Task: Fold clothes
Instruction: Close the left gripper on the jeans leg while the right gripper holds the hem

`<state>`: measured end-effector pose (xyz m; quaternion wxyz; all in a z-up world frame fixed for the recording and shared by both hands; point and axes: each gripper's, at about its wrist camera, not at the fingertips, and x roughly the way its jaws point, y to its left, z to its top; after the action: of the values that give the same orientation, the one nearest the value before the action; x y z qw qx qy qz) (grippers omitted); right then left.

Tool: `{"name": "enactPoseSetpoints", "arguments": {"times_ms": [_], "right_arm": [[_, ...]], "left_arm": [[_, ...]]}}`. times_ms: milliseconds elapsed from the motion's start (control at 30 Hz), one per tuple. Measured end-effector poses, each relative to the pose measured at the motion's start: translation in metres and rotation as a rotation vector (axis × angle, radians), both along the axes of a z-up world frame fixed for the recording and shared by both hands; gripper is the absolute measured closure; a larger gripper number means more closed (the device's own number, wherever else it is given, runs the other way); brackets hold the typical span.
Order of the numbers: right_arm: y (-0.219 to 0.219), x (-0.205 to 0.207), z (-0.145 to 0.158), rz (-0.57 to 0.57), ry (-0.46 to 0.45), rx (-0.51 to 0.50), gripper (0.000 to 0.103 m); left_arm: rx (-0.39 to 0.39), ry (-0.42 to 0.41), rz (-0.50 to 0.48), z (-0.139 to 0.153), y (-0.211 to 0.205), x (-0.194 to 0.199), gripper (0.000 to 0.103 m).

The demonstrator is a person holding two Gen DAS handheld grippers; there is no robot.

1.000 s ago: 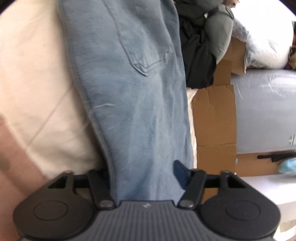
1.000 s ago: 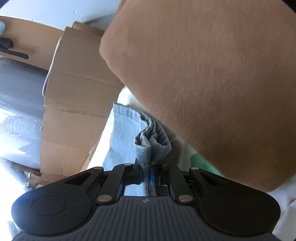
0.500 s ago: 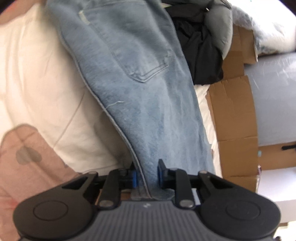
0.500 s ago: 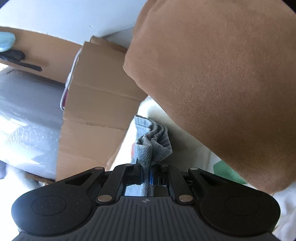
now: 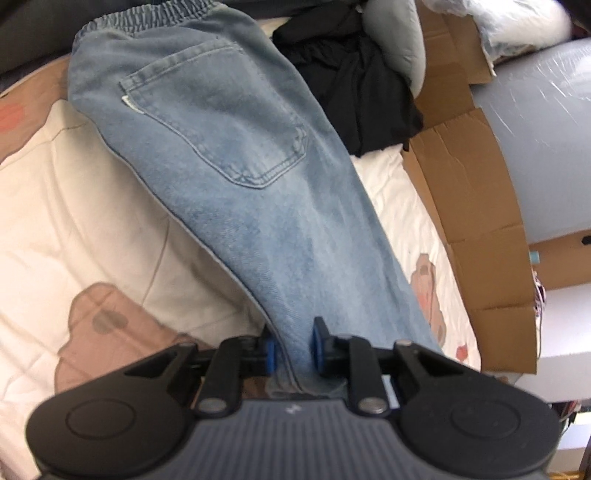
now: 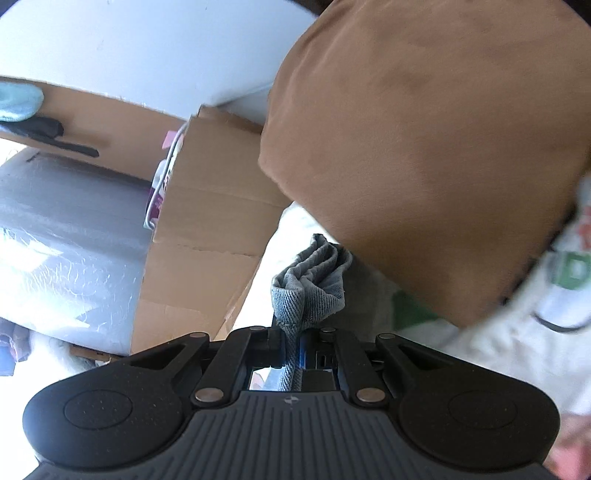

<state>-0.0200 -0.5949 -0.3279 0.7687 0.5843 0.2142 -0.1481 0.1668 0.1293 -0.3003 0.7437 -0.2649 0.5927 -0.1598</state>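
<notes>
Left gripper (image 5: 291, 349) now clamped on the lower leg of the jeans (image 5: 236, 155), blue-padded fingers (image 5: 270, 354) pinching the denim from both sides. A second ago those same fingers spread wide around the cloth, half a second ago closing in, so that grab only just landed. Right gripper (image 6: 293, 345) squeezed tight on a bunched denim hem (image 6: 314, 280), same as a second back, no change in the hold. View from the left wrist pulled back too: elastic waistband (image 5: 155, 11) and the whole back pocket (image 5: 218, 122) showing now, where earlier only the pocket's lower part fit in.

Jeans stretched out over the cream bear-print bedspread (image 5: 66, 221), waistband far end, leg end up at the grippers. Black clothes pile (image 5: 354, 92) and cardboard box (image 5: 476, 206) off to the side, big brown cushion-like thing (image 6: 436, 140) filling the right wrist view.

Meaning for the fold: both ends of the leg end held at once, so probably ready to carry it over toward the waistband. Could equally be a lift to straighten things out, hard to call from here.
</notes>
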Motion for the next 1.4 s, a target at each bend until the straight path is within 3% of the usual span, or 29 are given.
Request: {"name": "enactPoseSetpoints", "arguments": {"times_ms": [433, 1000, 1267, 1400], "right_arm": [[0.001, -0.107, 0.038, -0.081, 0.065, -0.038, 0.098], [0.015, -0.237, -0.004, -0.225, 0.175, -0.006, 0.098], [0.019, -0.263, -0.021, -0.217, 0.262, -0.005, 0.098], [0.019, -0.264, -0.037, -0.215, 0.322, 0.004, 0.098]], "left_arm": [[0.017, 0.048, -0.089, 0.006, -0.005, -0.046, 0.083], [0.091, 0.086, -0.188, 0.006, -0.003, -0.085, 0.083], [0.118, 0.103, -0.229, 0.000, -0.002, -0.088, 0.084], [0.155, 0.136, -0.243, -0.020, -0.002, -0.087, 0.083]]}}
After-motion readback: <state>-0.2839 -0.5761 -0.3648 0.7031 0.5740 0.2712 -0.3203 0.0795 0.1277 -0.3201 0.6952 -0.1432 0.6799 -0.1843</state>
